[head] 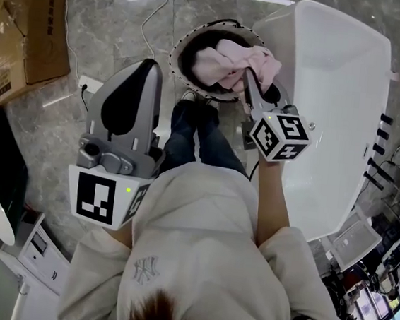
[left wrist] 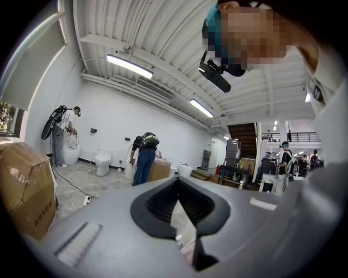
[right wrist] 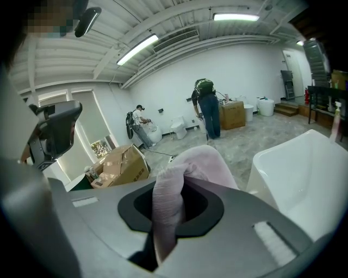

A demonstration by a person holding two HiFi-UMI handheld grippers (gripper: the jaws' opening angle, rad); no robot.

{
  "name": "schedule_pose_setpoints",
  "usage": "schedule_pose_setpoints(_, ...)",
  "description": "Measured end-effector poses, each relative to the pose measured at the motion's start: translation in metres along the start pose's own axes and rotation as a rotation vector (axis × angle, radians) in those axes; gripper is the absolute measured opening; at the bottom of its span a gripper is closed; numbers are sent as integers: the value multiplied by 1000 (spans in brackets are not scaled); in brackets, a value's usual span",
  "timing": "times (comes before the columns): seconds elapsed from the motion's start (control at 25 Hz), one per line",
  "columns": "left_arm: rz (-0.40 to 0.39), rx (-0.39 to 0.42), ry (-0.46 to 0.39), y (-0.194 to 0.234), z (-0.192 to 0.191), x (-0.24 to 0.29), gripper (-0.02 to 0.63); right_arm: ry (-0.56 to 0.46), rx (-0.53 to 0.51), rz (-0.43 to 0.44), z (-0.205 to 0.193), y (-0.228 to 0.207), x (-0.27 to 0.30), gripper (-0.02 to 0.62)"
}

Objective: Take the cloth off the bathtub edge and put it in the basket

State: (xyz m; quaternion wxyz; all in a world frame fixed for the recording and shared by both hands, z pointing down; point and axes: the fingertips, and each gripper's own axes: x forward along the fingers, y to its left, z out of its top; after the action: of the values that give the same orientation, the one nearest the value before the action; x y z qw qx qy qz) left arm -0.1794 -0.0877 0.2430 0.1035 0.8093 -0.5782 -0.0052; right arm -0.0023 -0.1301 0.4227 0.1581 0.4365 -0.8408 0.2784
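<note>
The white bathtub fills the upper right of the head view. Just left of it, at top centre, stands the round dark basket. The pink cloth bunches over its opening, one fold clamped in the right gripper. It should go well below the rim before release, so no corner drapes outside. The left gripper, centre left, has its jaws together and empty.
</note>
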Motion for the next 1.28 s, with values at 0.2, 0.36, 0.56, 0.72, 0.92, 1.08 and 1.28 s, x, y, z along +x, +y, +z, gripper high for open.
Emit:
schedule_pose_setpoints(0.2, -7, -8, 10, 4, -16, 6, 48, 17, 13, -12, -16, -5, 8, 37)
schedule_pose_setpoints(0.36, -4, -18, 19, 10, -31, 12, 48, 23, 21, -17, -28, -8, 17, 37)
schedule_pose_setpoints(0.56, -11, -36, 36, 14, -50, 18, 48, 27, 30, -22, -40, -9, 26, 37)
schedule_pose_setpoints(0.72, -30, -54, 52, 16, -67, 22, 48, 24, 35, -28, -48, -12, 35, 37)
schedule_pose_setpoints(0.92, -36, -76, 63, 29, -92, 29, 48, 33, 39, -39, -64, -16, 52, 37)
schedule_pose_setpoints(1.08, -26, -84, 82, 45, -119, 33, 48, 41, 34, -45, -81, -16, 66, 37)
schedule_pose_setpoints(1.28, -40, -111, 124, 57, -160, 46, 48, 43, 45, -50, -100, -19, 85, 37)
